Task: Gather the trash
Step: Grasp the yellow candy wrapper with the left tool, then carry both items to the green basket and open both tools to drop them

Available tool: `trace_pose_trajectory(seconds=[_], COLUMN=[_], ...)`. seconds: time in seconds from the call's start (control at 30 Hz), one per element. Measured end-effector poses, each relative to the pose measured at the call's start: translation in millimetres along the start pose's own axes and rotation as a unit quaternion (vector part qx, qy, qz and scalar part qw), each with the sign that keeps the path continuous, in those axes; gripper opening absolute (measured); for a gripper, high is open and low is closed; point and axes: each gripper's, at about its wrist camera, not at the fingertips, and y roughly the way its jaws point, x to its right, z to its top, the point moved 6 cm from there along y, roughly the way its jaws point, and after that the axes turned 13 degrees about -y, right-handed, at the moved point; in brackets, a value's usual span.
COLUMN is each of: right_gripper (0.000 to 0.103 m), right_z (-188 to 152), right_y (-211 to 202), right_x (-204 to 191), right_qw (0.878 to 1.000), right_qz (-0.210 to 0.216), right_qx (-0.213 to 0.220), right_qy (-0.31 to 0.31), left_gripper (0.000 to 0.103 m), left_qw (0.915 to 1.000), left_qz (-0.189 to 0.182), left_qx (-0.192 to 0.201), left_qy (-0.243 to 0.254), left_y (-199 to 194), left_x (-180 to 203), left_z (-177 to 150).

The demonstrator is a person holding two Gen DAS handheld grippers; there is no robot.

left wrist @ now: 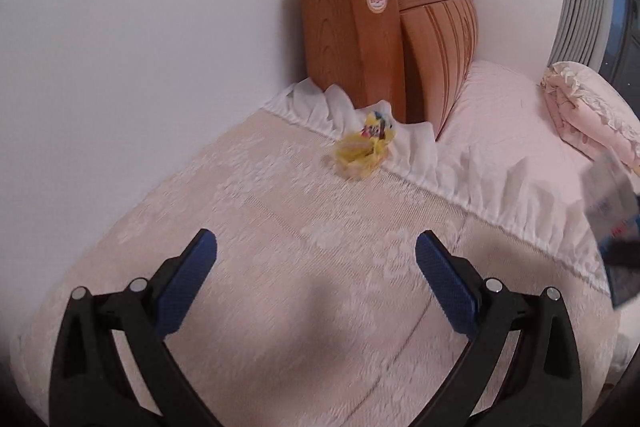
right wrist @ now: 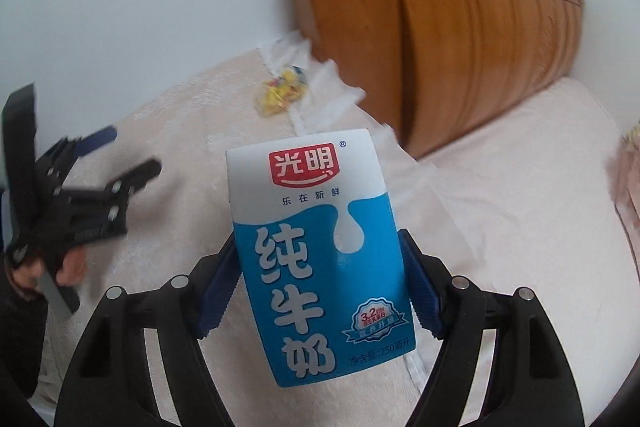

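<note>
Trash here is two items: a yellow wrapper (left wrist: 362, 147) lying on the bed (left wrist: 280, 227) and a blue-white milk carton (right wrist: 320, 259) already gripped. Left wrist view: we see our left hand-held gripper (left wrist: 316, 255) with jaws spread wide and nothing between them, hovering over the bedspread. The wrapper sits ahead and a touch to the right of the jaw line, well apart from the fingertips, at the white ruffle (left wrist: 420, 155) just in front of the wooden headboard (left wrist: 384, 47). It is crumpled, so its long axis is hard to call; it looks roughly along the ruffle edge. A blurred blue-white shape at the right edge is probably the carton; we cannot tell for sure. Folded pink bedding (left wrist: 592, 111) lies far right. Right wrist view: our right hand-held gripper (right wrist: 320, 279) is closed on the milk carton, blue pads (right wrist: 420, 287) pressing its two narrow sides, carton upright along the fingers, lifted above the bed. The wrapper shows beyond the carton's top, up and left, near the headboard. The left hand-held gripper shows at the left edge, a hand on its handle. Our judgement: the empty left one is the free choice for the wrapper, needing a forward reach with a slight swing to the right.
</note>
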Motion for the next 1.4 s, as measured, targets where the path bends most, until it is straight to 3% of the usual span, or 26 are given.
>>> trace_pose_trajectory(seconds=[0.13,0.4,0.43,0.5,0.53,0.6,0.63,0.77,1.1,1.4], right_gripper=[0.075,0.075,0.075,0.075,0.075,0.075,0.075,0.075,0.075,0.075], right_z=[-62.8,-125.2,-132.7,-139.0,-140.4,-147.5,-150.9,-148.1,-114.0,-91.2], right_y=[-26.8,-42.3,-44.2,-42.1,-40.3,-41.5,-40.0,-30.3,-19.7,-24.2], right_x=[23.2,37.8,38.7,37.1,35.8,32.0,29.9,21.3,-9.4,-51.0], right_qw=[0.997,0.991,0.990,0.989,0.988,0.987,0.987,0.987,0.994,0.992], right_qz=[-0.010,-0.012,-0.009,-0.005,-0.003,0.004,0.007,0.016,0.047,0.125], right_qx=[-0.018,-0.030,-0.031,-0.032,-0.033,-0.036,-0.039,-0.047,-0.024,0.011], right_qy=[0.068,0.127,0.135,0.144,0.148,0.155,0.157,0.151,0.091,0.007], left_gripper=[0.095,0.095,0.091,0.067,0.049,0.042,0.030,0.023,0.022,0.022], left_qw=[0.9995,0.9978,0.9973,0.9968,0.9965,0.9974,0.9978,0.9985,0.9998,0.9950], left_qz=[0.001,0.011,0.010,0.005,0.004,-0.002,-0.001,0.004,0.015,0.068], left_qx=[0.002,-0.006,-0.006,-0.016,-0.027,-0.031,-0.027,-0.021,-0.010,-0.010], left_qy=[0.033,0.065,0.072,0.079,0.078,0.065,0.061,0.050,-0.009,-0.072], left_y=[45.6,103.7,107.4,112.0,115.0,113.7,111.3,97.8,22.1,-106.5], left_x=[30.3,55.5,57.8,59.3,57.9,53.0,50.4,38.5,-1.6,-20.8], left_z=[23.5,44.9,45.8,44.6,43.7,43.5,44.0,43.9,27.4,-59.2])
